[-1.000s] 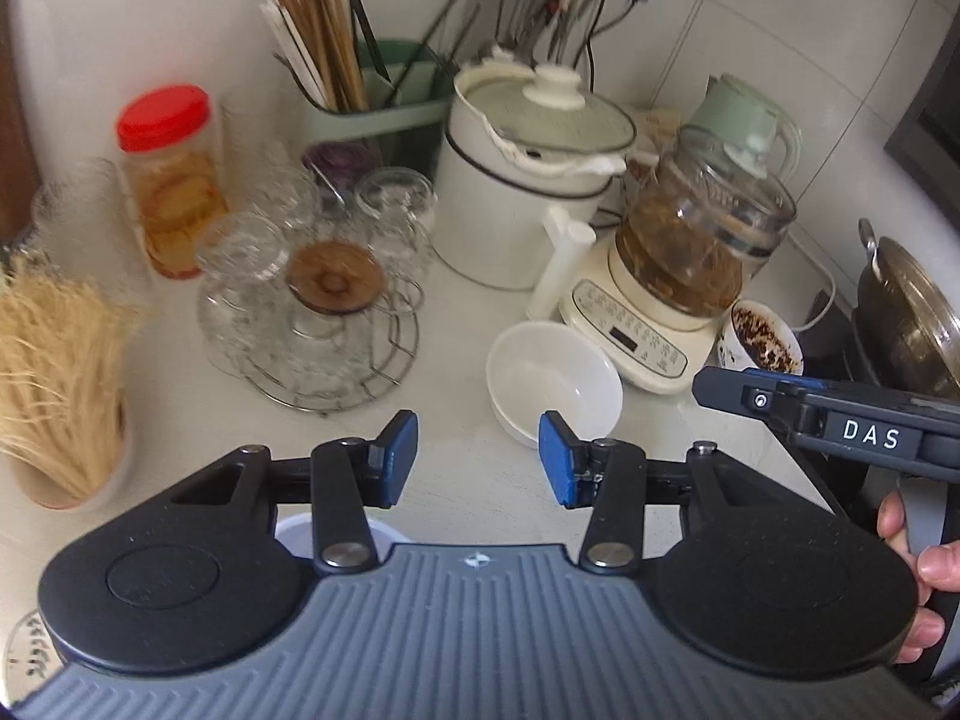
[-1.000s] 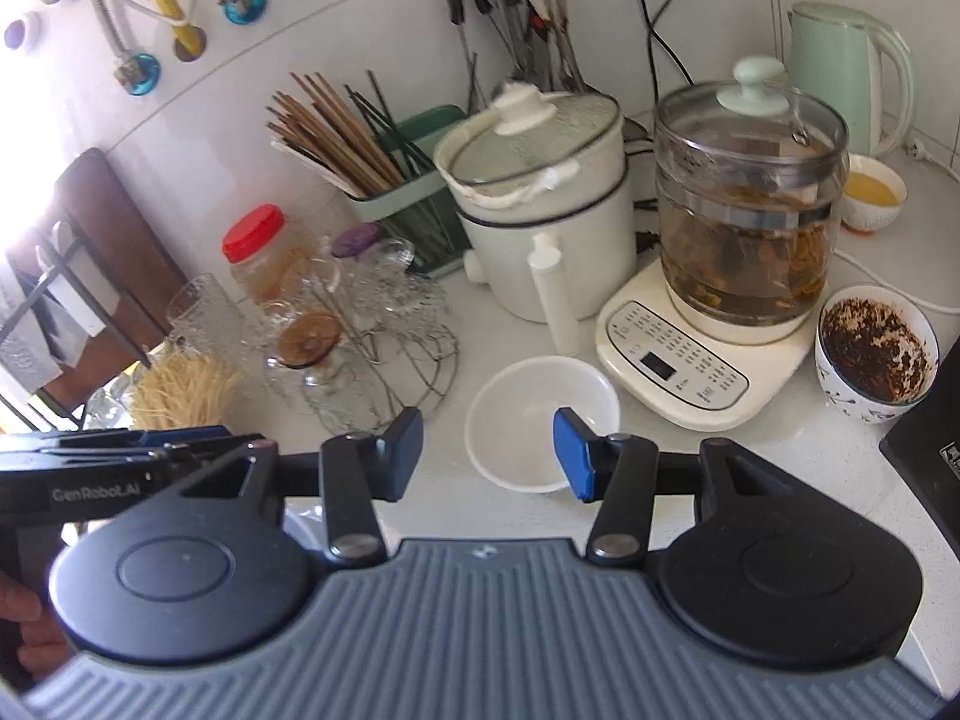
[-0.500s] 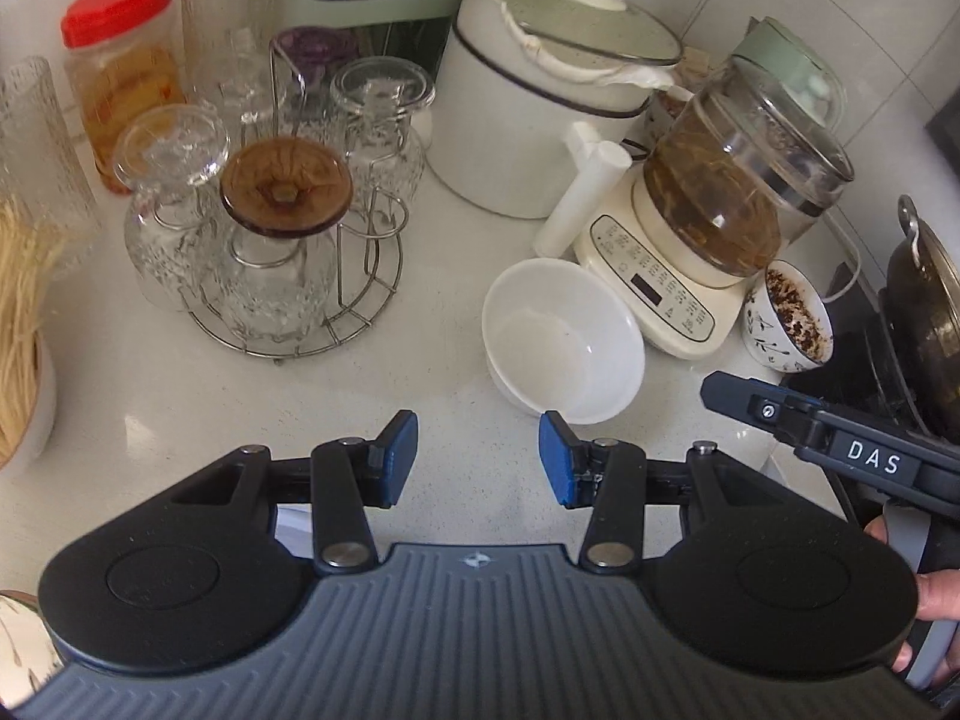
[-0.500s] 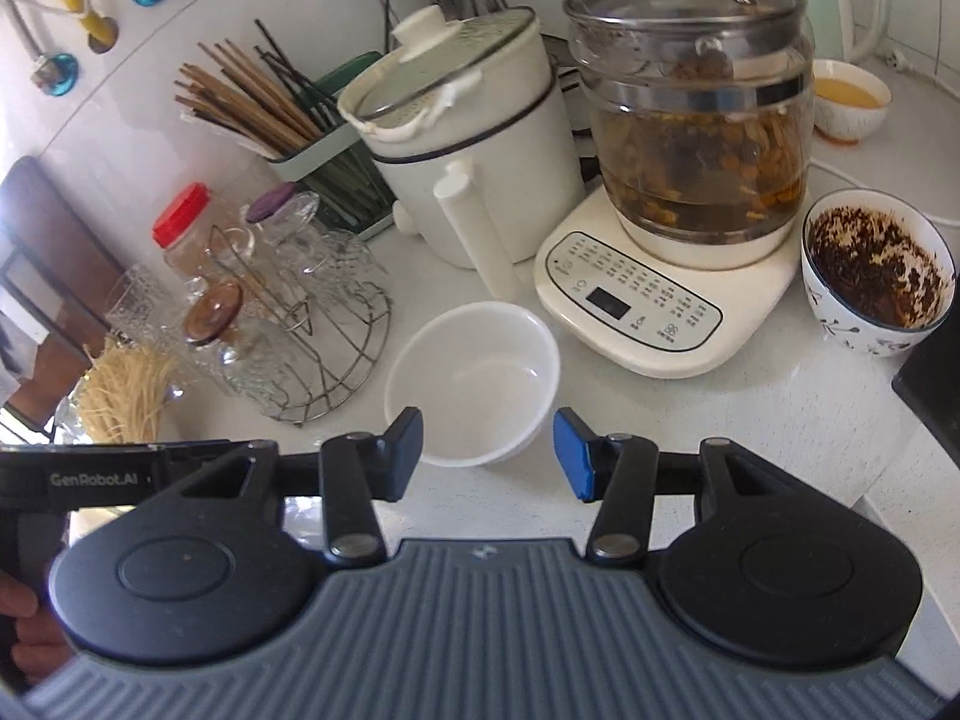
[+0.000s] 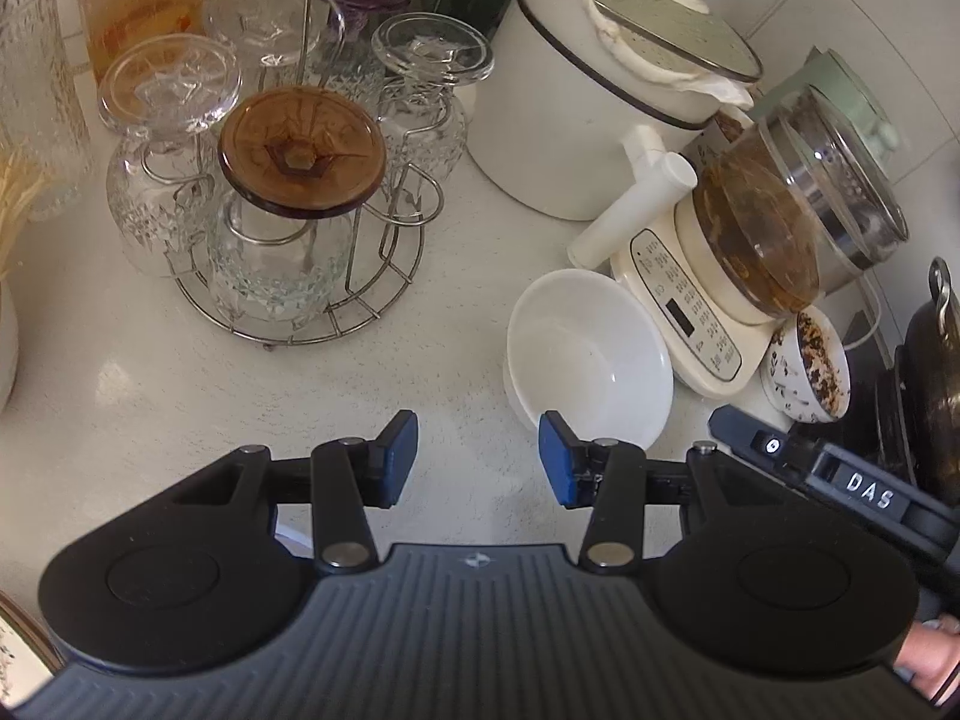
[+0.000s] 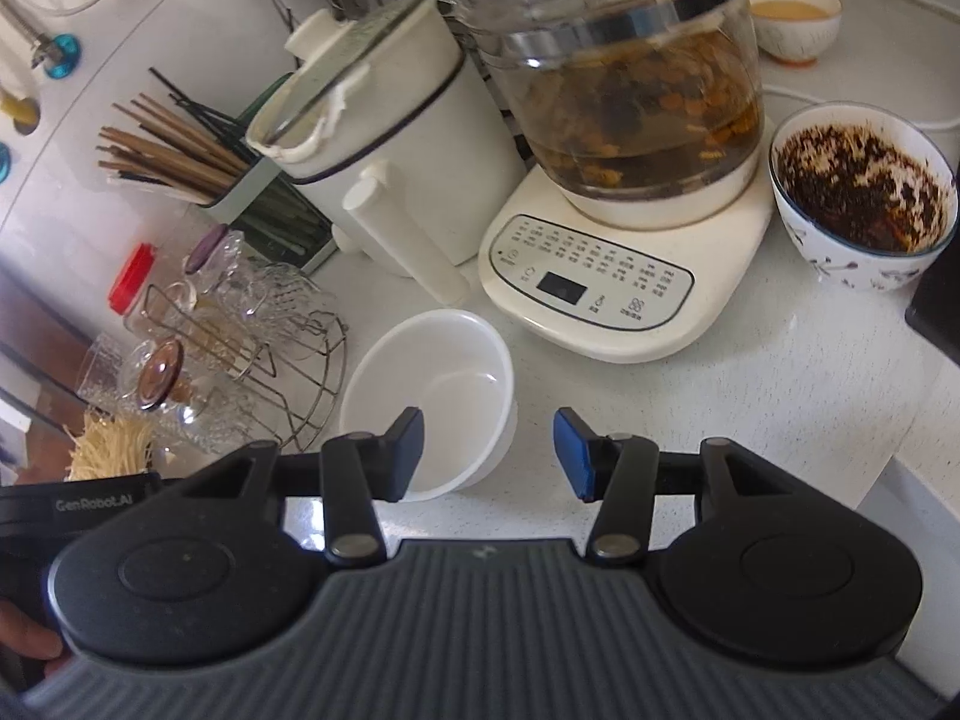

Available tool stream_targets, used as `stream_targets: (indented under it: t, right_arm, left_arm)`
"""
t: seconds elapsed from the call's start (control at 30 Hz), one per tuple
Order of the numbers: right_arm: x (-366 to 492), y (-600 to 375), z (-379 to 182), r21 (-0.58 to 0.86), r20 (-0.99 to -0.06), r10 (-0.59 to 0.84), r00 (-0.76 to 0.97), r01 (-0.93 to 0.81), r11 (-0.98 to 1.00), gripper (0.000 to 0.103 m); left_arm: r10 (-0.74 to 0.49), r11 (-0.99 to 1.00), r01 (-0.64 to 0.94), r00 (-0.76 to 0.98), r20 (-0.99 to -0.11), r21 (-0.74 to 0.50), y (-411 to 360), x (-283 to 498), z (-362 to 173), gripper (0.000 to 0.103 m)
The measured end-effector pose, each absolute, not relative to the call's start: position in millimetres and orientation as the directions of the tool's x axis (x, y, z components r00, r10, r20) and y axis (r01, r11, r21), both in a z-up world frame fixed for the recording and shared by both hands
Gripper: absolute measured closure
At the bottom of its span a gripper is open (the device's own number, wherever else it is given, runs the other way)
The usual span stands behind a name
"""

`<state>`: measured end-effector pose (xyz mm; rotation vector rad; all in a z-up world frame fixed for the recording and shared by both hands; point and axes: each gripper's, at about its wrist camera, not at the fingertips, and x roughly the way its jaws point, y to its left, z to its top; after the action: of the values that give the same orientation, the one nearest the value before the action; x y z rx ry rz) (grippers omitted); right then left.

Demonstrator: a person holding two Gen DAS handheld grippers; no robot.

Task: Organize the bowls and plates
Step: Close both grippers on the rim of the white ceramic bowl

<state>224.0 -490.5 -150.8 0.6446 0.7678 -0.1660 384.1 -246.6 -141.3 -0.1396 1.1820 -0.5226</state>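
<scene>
An empty white bowl [image 5: 591,354] stands on the pale worktop in front of the tea maker's base; the right wrist view shows the same white bowl [image 6: 438,396]. My left gripper [image 5: 478,459] hovers open above the bare worktop, the bowl just beyond its right finger. My right gripper [image 6: 487,453] is open too; its left finger overlaps the bowl's near rim in the picture, and nothing is between the pads. A patterned bowl of dark tea leaves [image 6: 864,198] sits right of the tea maker, seen as a patterned bowl [image 5: 807,369] from the left.
A wire rack of upturned glasses [image 5: 282,180] stands left of the bowl. Behind are a white lidded pot [image 5: 600,96], a glass tea maker [image 6: 624,120] on its cream base, a chopstick holder [image 6: 198,162] and a small bowl of yellow liquid [image 6: 792,18]. A dark pan [image 5: 936,396] sits far right.
Both grippers have sunk toward the worktop and come closer to the white bowl, which now looks larger and nearer the fingers. Both wrists have rolled a little. The jaw gaps are unchanged.
</scene>
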Motion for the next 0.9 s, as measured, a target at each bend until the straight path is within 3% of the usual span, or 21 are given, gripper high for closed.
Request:
stream_targets:
  t: [0.5,0.73,0.9]
  right_arm:
    - [239,-501,-167,0.522,-0.694,0.099,0.713,0.404,0.751,0.057]
    - [251,-510,-184,0.56,-0.704,0.153,0.693,0.411,0.719,0.072]
    - [260,-514,-194,0.577,-0.71,0.185,0.68,0.41,0.706,0.075]
  left_arm:
    - [-0.501,0.861,0.227,0.218,-0.837,-0.456,-258,399,-169,0.054]
    - [-0.505,0.858,0.221,0.205,-0.838,-0.463,-272,408,-177,0.054]
    - [-0.5,0.862,0.214,0.204,-0.842,-0.46,-281,417,-184,0.056]
